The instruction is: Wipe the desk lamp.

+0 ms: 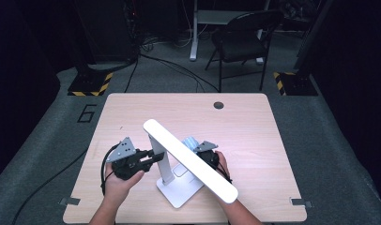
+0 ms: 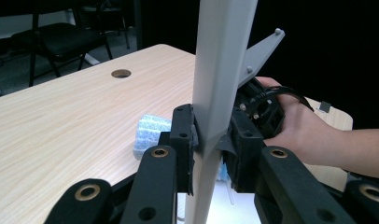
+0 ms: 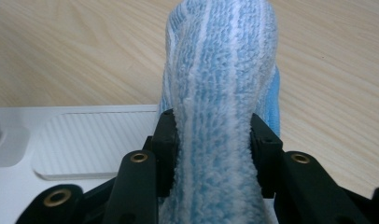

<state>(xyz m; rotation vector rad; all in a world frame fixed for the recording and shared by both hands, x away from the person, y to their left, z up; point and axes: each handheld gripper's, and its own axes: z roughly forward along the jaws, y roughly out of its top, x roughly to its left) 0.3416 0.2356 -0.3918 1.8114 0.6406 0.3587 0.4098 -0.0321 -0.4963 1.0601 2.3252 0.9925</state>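
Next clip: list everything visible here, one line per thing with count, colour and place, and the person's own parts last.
desk lamp: 1, white, near middle of the table, its post clamped by the left tool
cloth: 1, blue and white, folded, beside the lamp's base, pinched by the right tool
table: 1, light wood, centre, with a round hole near its far edge
chair: 1, black, on the floor beyond the table
striped stand bases: 2, black and yellow, on the floor at the table's far corners
left tool: 1, black, shut on the lamp post
right tool: 1, black, shut on the cloth
hands: 2, at the near edge, one holding each tool
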